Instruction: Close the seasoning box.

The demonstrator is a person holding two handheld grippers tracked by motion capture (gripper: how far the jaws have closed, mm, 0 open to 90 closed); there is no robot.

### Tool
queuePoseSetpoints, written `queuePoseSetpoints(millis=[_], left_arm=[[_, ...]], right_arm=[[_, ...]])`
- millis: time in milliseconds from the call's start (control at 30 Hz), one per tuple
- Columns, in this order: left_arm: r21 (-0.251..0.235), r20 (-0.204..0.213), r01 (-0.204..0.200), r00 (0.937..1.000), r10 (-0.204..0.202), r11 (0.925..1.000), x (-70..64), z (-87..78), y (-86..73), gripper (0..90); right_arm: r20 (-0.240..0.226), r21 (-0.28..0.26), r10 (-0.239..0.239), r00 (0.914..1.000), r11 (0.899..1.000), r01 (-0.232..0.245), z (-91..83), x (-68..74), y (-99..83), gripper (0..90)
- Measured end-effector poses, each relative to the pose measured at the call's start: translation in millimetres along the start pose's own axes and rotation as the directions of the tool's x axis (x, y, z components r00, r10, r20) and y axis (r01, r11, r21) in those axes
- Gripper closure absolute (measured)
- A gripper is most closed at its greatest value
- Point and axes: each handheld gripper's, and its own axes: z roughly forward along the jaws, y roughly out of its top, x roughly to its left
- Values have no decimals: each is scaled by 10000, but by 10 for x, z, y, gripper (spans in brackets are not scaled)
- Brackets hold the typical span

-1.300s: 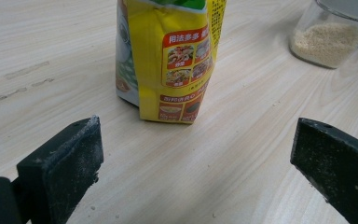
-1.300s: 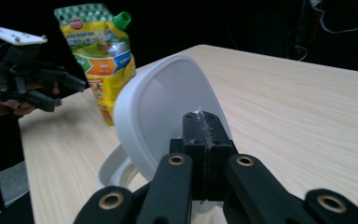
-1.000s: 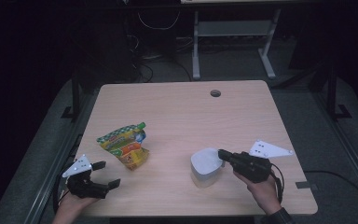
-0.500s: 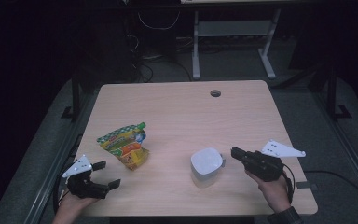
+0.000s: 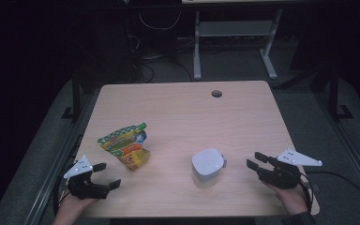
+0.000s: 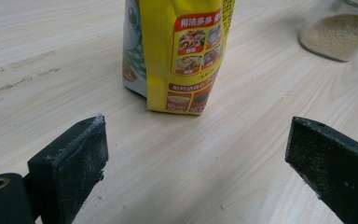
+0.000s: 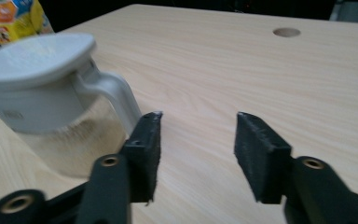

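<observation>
A yellow and green snack bag (image 5: 125,145) stands on the wooden table (image 5: 183,112), left of centre; its yellow side (image 6: 186,51) faces my left gripper. My left gripper (image 5: 107,175) rests open at the front left corner, a short way from the bag, nothing between its jaws. A clear jar with a white lid and handle (image 5: 207,166) holding pale grains stands at front centre-right. My right gripper (image 5: 256,160) is open to the right of the jar, apart from it. In the right gripper view the jar (image 7: 51,93) sits just left of my open right gripper (image 7: 198,135).
A round cable hole (image 5: 216,93) lies near the table's far edge. Behind the table stands a white metal frame (image 5: 234,42) with cables on the dark floor. The jar's grain-filled base (image 6: 338,32) shows at the top right of the left gripper view.
My right gripper has let go of the jar's handle and drawn back to the right, now open. The jar stays in place. The left gripper has not moved.
</observation>
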Motion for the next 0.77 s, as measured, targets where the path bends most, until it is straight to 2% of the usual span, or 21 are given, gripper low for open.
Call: queuePoseSetpoints(millis=[100,267,333,367,433,600,767], left_arm=[[44,-23,-9,10000,9,10000,-1,11,-1,55],[154,-125,-124,9998,125,9998,-1,21,-7,55],[182,-164,-202,9997,205,9996,-1,27,-11,54],[197,-180,-231,9996,235,9995,-1,29,-12,54],[223,-178,-262,9995,266,9994,4,35,-15,54],[276,-204,-282,9994,288,9992,4,43,-21,54],[281,-226,-277,9993,284,9992,2,47,-22,54]], right_arm=[[47,206,58,10000,9998,-59,-33,-59,-89,408],[65,471,263,9996,9985,-266,-12,-140,-182,196],[114,399,128,9999,9991,-132,23,-152,-200,129],[260,417,-6,9997,9991,-4,44,-151,-213,127],[256,443,-112,9996,9990,101,70,-150,-228,101],[308,719,-94,9995,9974,72,115,-132,-246,99],[381,712,-59,9993,9975,32,123,-136,-248,99]])
